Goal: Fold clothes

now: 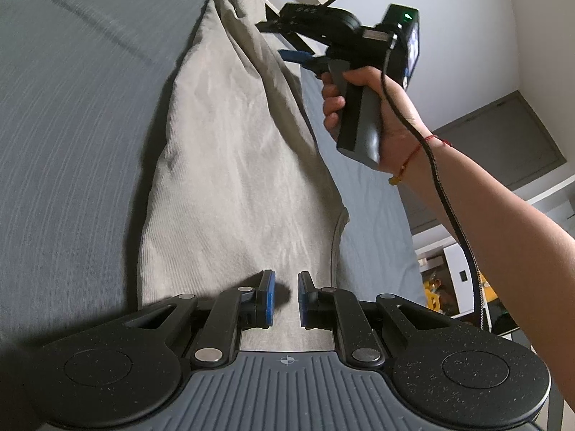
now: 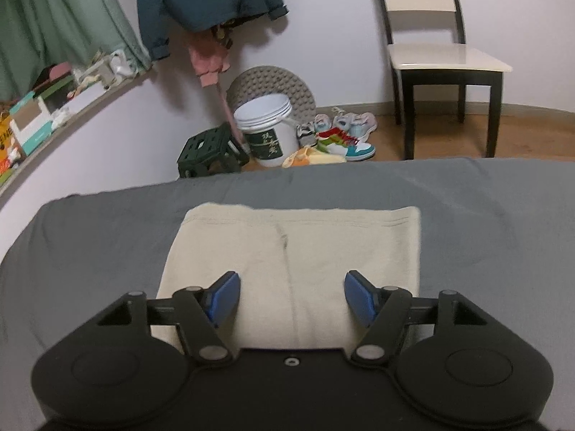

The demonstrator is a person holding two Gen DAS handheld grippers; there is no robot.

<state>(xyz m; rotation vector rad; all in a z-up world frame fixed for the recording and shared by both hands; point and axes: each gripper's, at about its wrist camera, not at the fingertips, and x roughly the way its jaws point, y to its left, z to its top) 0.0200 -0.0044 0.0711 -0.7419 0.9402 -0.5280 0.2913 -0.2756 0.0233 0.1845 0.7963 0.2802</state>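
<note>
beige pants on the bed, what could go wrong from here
1. The right gripper is open above the pants, gripping nothing. If it closes there, it may pinch only the top layer and spoil the fold.
2. The left gripper has its pads apart with cloth between them. A loose pinch could let the fabric slip out.
3. The far end of the pants looks bunched near the bed edge, so creases may get folded in.

Chair (image 2: pixel 445 57), bucket (image 2: pixel 267 133), sneakers (image 2: pixel 345 140)

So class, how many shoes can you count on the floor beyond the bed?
About 4, clustered by the white bucket: two pale sneakers behind, two colourful sneakers in front. Overlap may hide others.
</note>
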